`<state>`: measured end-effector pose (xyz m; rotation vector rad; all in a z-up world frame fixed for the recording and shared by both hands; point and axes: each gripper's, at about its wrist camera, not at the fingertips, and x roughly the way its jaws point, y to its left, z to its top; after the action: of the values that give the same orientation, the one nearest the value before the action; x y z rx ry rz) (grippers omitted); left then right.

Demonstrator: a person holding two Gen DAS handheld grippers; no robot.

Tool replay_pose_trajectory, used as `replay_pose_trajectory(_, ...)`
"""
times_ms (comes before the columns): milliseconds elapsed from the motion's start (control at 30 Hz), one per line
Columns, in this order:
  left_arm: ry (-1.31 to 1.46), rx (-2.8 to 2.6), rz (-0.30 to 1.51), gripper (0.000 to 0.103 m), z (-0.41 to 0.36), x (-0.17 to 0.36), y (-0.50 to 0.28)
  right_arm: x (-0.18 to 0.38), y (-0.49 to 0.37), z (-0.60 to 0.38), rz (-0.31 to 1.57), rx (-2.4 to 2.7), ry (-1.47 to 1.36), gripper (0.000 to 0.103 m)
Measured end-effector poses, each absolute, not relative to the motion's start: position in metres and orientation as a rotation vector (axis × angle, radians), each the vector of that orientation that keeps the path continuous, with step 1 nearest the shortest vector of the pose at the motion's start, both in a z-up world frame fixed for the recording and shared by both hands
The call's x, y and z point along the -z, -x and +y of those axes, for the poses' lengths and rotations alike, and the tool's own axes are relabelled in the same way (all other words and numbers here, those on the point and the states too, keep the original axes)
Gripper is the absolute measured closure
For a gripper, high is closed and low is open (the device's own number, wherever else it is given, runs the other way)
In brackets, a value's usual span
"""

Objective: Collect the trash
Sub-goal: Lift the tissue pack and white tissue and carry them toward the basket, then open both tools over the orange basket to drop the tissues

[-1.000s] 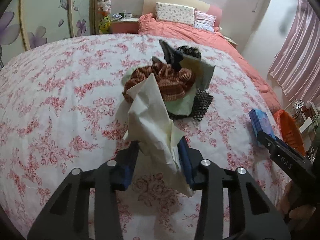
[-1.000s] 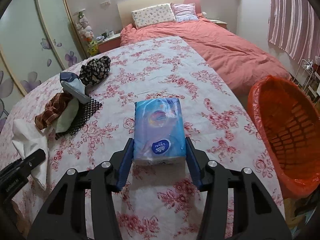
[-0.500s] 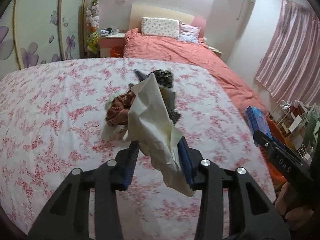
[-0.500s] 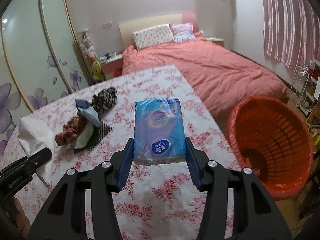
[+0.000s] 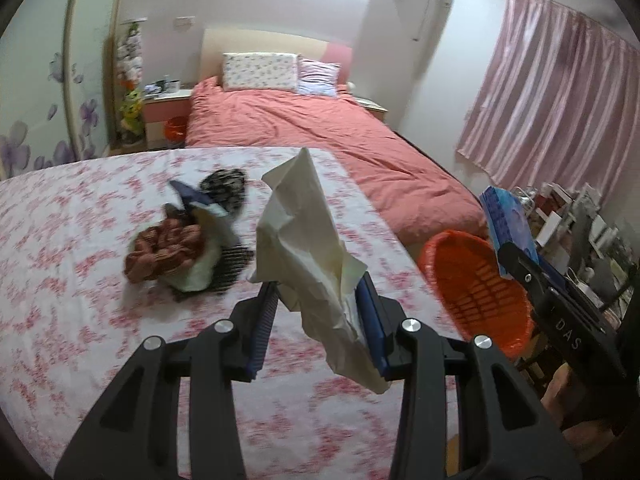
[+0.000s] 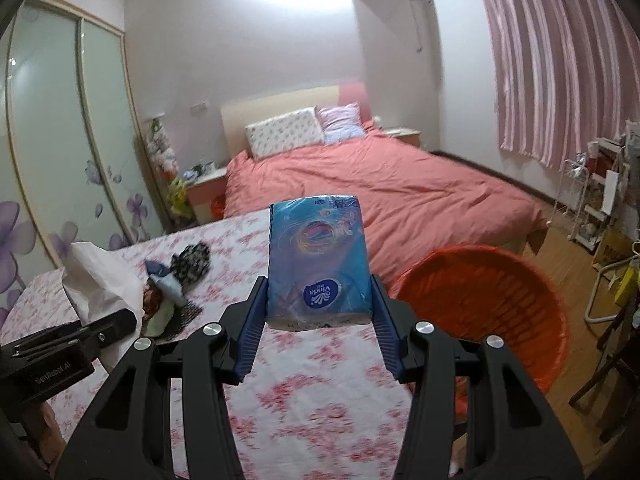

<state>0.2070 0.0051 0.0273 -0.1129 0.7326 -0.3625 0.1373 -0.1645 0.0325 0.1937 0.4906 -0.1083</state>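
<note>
My left gripper (image 5: 316, 292) is shut on a crumpled cream paper sheet (image 5: 308, 232) and holds it above the floral-clothed table (image 5: 80, 320). My right gripper (image 6: 318, 300) is shut on a blue tissue pack (image 6: 318, 264), held in the air above the table's right side. The pack also shows in the left wrist view (image 5: 506, 220), over the orange trash basket (image 5: 476, 276). The basket (image 6: 492, 300) stands on the floor beside the table's right edge. The paper also shows at the left of the right wrist view (image 6: 100, 280).
A heap of cloths and wrappers (image 5: 188, 236) lies on the table, also in the right wrist view (image 6: 172, 288). A bed with a pink cover (image 5: 320, 128) stands behind. A shelf rack (image 6: 600, 200) and pink curtains (image 5: 560, 92) are on the right.
Both grippers have risen and swung right with their loads. The orange basket has come into the left wrist view, and the table and heap have dropped lower and further away.
</note>
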Motion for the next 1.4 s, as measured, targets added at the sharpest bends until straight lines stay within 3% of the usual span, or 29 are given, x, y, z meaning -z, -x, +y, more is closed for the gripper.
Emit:
replay_pose_trajectory(533,0.002,0.645,0.749,0.063,-0.131,-0.018,-0.219,-0.02,-0.128,-0.248,0.442,0.281,-0.304,0.053)
replay_pose_trajectory(1067,-0.111,0.802,0.837,0.061,-0.251,0.029,-0.257,0.017,-0.142,-0.323,0.482,0.354,-0.454,0.053)
replay_pose_trajectory(1133,-0.122,0.795,0.851,0.06,-0.255,0.037,-0.264,0.021,-0.145,-0.326,0.488,0.347,-0.478,0.052)
replay_pose_trajectory(1267,-0.121,0.759,0.878,0.04,-0.252,0.048,-0.27,0.029,-0.146,-0.333,0.505,0.332,-0.51,0.047)
replay_pose_trajectory(1400,-0.121,0.717,0.9,0.034,-0.239,0.057,-0.279,0.03,-0.145,-0.329,0.515,0.332,-0.513,0.04)
